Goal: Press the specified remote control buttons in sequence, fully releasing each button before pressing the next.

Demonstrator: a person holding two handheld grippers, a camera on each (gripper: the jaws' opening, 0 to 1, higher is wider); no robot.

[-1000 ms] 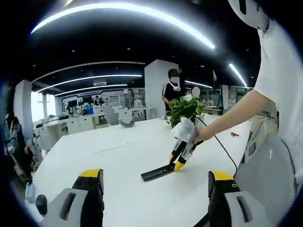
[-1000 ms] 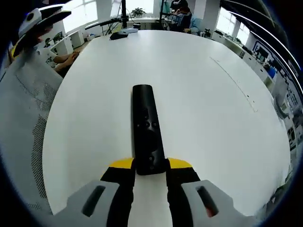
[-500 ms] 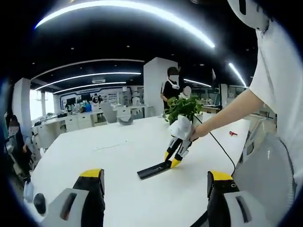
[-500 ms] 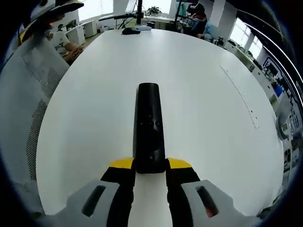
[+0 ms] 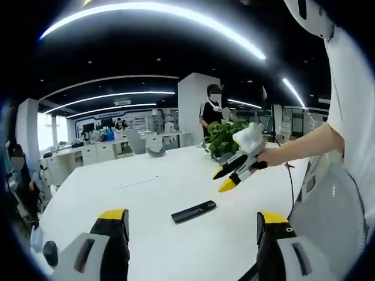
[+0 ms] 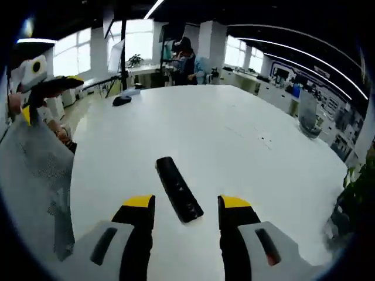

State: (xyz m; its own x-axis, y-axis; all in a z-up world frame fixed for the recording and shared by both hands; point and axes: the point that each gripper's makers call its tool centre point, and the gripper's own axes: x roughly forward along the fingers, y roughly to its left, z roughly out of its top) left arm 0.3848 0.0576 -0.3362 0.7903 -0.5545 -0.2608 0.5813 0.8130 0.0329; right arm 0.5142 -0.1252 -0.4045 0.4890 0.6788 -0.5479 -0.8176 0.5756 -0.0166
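Observation:
A black remote control lies flat on the white table, clear of both grippers. In the left gripper view my left gripper is low at the near edge, jaws wide apart with nothing between them. My right gripper, held by a hand, hangs in the air above and to the right of the remote. In the right gripper view the remote lies on the table just ahead of my open right gripper, untouched by its yellow-tipped fingers. The left gripper shows at the upper left.
A potted plant stands at the table's far side, with a person behind it. A grey mesh chair is close beside the table edge. A dark mouse-like object sits at the far end. A small red item lies near the plant.
My right gripper has opened, let go of the remote's near end and lifted away from the table. The remote stays flat on the table. My left gripper has hardly moved.

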